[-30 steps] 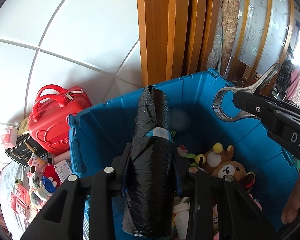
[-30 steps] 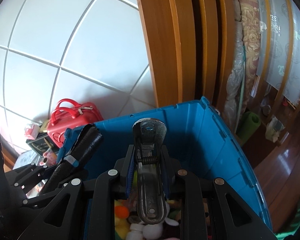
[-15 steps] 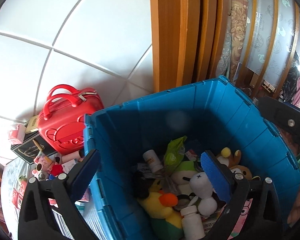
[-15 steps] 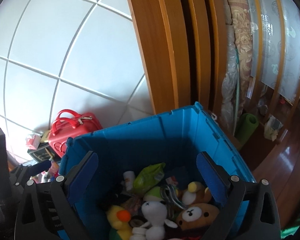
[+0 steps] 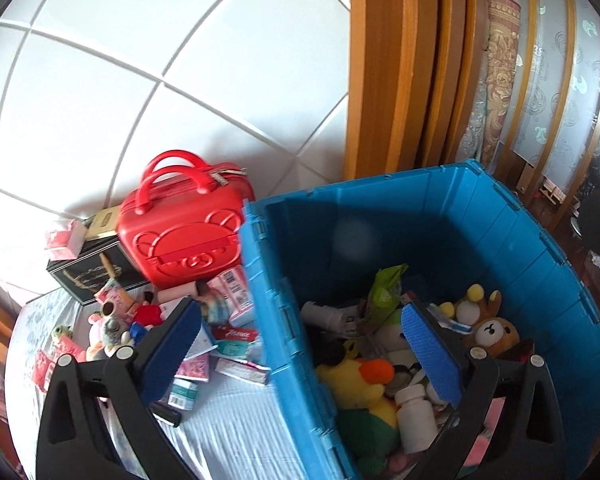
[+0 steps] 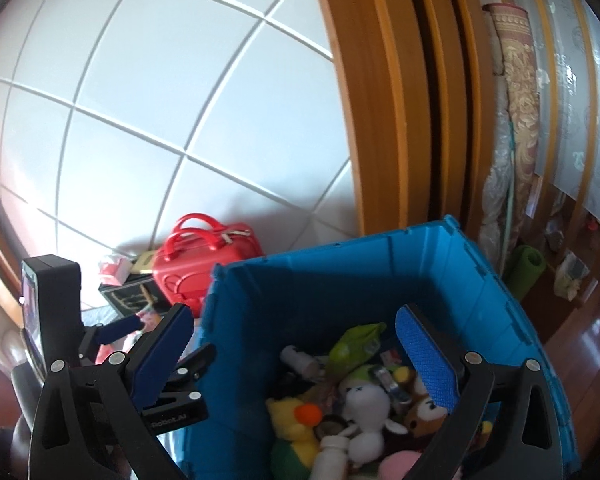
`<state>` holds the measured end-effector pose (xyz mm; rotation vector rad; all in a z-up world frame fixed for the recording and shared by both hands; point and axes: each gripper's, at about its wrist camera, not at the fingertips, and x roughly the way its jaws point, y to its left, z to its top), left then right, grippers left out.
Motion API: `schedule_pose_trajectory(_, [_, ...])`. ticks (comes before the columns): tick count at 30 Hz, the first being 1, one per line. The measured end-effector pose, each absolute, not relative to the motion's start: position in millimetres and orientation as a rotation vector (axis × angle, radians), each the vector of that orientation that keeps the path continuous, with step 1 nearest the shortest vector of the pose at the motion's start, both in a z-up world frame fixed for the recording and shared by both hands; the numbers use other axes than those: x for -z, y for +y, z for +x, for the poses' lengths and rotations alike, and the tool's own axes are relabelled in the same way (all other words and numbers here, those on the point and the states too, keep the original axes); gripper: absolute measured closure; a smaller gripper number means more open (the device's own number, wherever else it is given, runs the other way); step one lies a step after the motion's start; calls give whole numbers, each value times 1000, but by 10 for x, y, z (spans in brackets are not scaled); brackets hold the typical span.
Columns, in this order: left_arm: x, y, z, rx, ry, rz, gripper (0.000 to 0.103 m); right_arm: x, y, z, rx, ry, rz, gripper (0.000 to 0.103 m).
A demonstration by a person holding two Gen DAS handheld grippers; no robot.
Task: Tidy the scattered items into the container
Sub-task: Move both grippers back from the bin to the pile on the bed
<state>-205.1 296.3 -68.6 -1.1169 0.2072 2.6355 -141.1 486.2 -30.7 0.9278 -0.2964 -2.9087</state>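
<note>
meanwhile, at the far left of the left wrist view, small boxes and toys [image 5: 204, 332] lay scattered on a pale patterned cloth [image 5: 236, 432], with a black box [image 5: 88, 276] and a red bear-faced case [image 5: 184, 240] standing behind them against the white tiled wall [image 5: 140, 60]. the left tongs [image 5: 304, 344] stood wide with nothing between the blue pads, one pad over the scattered pile and the other over the blue container [image 5: 512, 240]. inside the container lay a yellow duck plush [image 5: 356, 380], a white bottle [image 5: 414, 416], a green pouch [image 5: 386, 288] and a brown bear plush [image 5: 494, 332], all heaped together. wooden door frames [image 5: 396, 72] rose behind the container.

in the right wrist view, the left tongs' black body [image 6: 52, 312] showed at the left edge. the right tongs [image 6: 296, 360] were also spread wide and empty, with the container's left wall running up between the pads. a white plush [image 6: 368, 404] lay among the toys, and a green rolled mat [image 6: 526, 268] stood at the right.
</note>
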Motion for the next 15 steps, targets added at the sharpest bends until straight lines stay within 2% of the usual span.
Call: schedule_pose_trajectory(15, [745, 1873, -1725, -2740, 163, -1158, 1, 268, 3742, -1212, 2768, -203, 918, 1])
